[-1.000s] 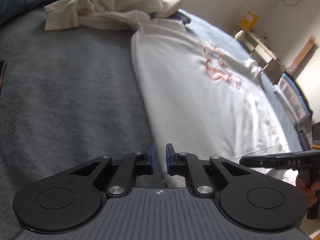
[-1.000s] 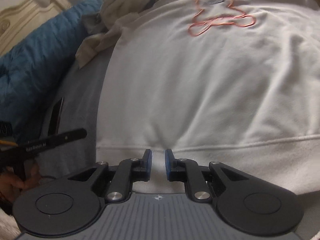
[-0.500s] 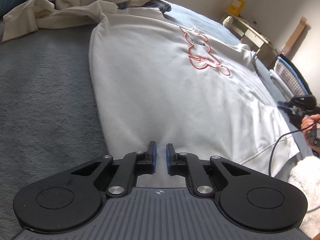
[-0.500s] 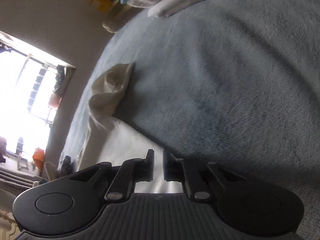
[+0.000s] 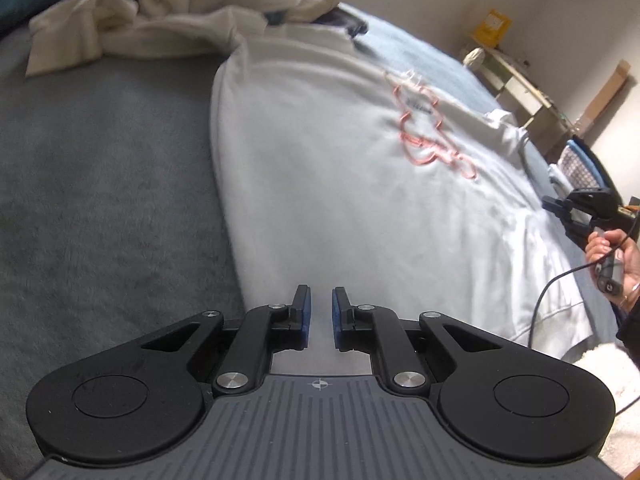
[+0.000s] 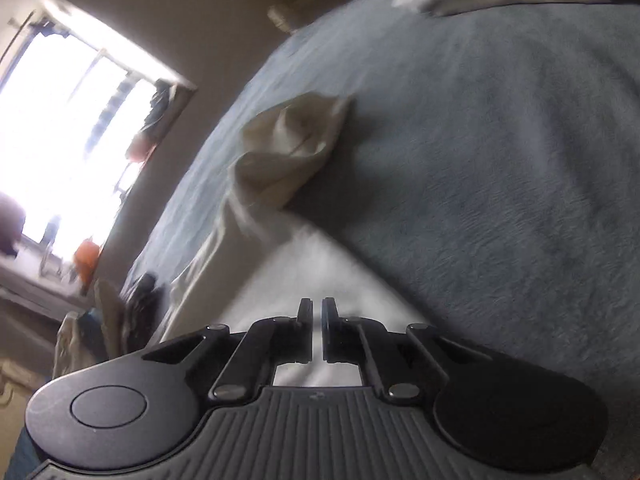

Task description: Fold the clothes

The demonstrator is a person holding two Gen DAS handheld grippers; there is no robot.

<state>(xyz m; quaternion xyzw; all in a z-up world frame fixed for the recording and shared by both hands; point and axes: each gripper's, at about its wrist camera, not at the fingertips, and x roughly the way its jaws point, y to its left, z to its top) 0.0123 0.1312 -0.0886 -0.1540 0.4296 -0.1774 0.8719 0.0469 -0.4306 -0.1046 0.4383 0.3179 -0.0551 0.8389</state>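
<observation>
- One white sweatshirt [image 5: 328,184] lies flat on my bed [image 5: 100,184].
- Left tool [image 5: 319,312]: nearly closed on its hem.
- Right tool [image 6: 317,322]: just closed at a sleeve [image 6: 296,148].

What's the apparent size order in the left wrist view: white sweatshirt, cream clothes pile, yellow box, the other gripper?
1. white sweatshirt: fills the middle of the view.
2. cream clothes pile: smaller, and farther off.
3. right gripper and yellow box: both small; the box sits far back, so no ranking between them.
</observation>
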